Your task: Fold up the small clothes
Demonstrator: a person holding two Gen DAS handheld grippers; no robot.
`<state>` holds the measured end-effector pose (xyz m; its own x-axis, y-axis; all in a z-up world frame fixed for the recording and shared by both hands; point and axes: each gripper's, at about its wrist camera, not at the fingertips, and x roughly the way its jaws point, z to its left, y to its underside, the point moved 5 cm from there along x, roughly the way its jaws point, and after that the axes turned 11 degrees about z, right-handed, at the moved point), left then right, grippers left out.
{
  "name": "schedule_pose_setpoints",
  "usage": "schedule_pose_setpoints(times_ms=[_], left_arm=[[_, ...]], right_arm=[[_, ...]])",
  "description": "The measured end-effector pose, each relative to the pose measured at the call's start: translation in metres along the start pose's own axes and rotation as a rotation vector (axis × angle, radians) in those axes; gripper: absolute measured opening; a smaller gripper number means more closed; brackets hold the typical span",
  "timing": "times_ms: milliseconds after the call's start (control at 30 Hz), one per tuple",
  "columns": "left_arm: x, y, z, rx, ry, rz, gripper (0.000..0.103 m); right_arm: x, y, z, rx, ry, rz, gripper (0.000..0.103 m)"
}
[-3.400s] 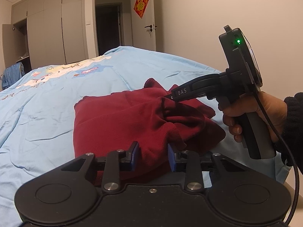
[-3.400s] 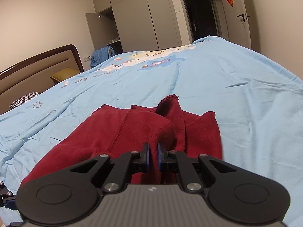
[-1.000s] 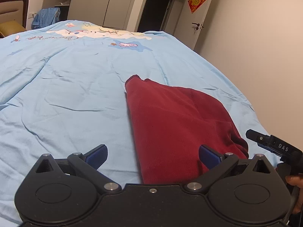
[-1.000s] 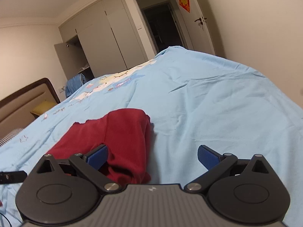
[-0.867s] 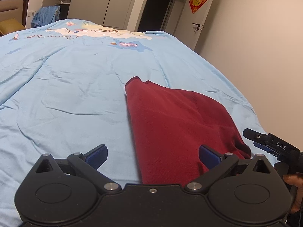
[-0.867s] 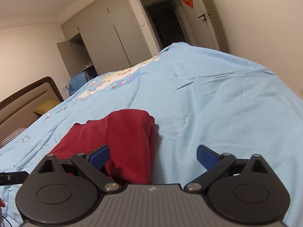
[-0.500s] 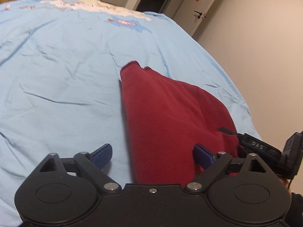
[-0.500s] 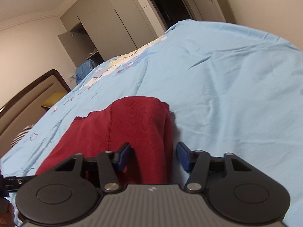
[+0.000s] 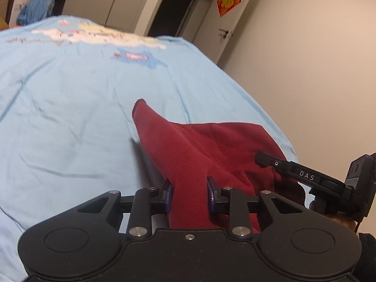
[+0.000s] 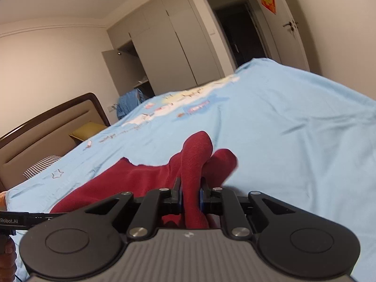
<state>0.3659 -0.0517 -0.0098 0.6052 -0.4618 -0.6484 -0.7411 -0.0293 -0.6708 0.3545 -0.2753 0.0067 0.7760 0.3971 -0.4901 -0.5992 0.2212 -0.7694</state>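
A dark red knit garment (image 9: 188, 155) lies partly folded on the light blue bedspread (image 9: 70, 108). My left gripper (image 9: 189, 191) is shut on its near edge, and a ridge of cloth rises between the blue pads. In the right wrist view the same red garment (image 10: 141, 183) is bunched upward, with my right gripper (image 10: 190, 193) shut on a raised fold. The right gripper's black body marked DAS (image 9: 305, 176) shows at the right of the left wrist view, against the garment's right side.
The bed's right edge (image 9: 270, 122) runs close to a beige wall. A brown headboard (image 10: 47, 122) and a yellow pillow (image 10: 87, 129) stand at the far left, wardrobes (image 10: 169, 42) and a dark doorway (image 10: 237, 33) behind. A hand (image 10: 7, 253) shows at the lower left.
Both grippers went from wide open to shut on the red garment's near edge within the last second. The cloth is now pulled up into raised folds.
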Motion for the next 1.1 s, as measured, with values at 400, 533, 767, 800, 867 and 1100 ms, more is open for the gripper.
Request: schedule_pose_setpoints(times_ms=[400,533,767,800,867,1100], left_arm=[[-0.022,-0.033,0.058,-0.051,-0.171,-0.068,0.031],[-0.009,-0.017,0.078,-0.069,-0.202,-0.009,0.035],[-0.011,0.003,0.084,-0.036,-0.258,-0.006,0.06],[-0.013,0.007,0.083,-0.023,-0.266,-0.005,0.065],[-0.016,0.015,0.081,-0.004,-0.282,0.001,0.067],[-0.035,0.042,0.083,-0.043,-0.303,-0.011,0.08]], right_arm=[[0.079,-0.026,0.062,-0.071,-0.053,0.054,0.014],[0.096,-0.007,0.064,-0.102,0.012,0.106,0.017],[0.079,0.019,0.06,-0.195,0.074,0.14,0.045],[0.075,0.024,0.062,-0.22,0.083,0.145,0.05],[0.066,0.034,0.066,-0.268,0.096,0.15,0.054],[0.032,0.059,0.084,-0.406,0.142,0.123,0.071]])
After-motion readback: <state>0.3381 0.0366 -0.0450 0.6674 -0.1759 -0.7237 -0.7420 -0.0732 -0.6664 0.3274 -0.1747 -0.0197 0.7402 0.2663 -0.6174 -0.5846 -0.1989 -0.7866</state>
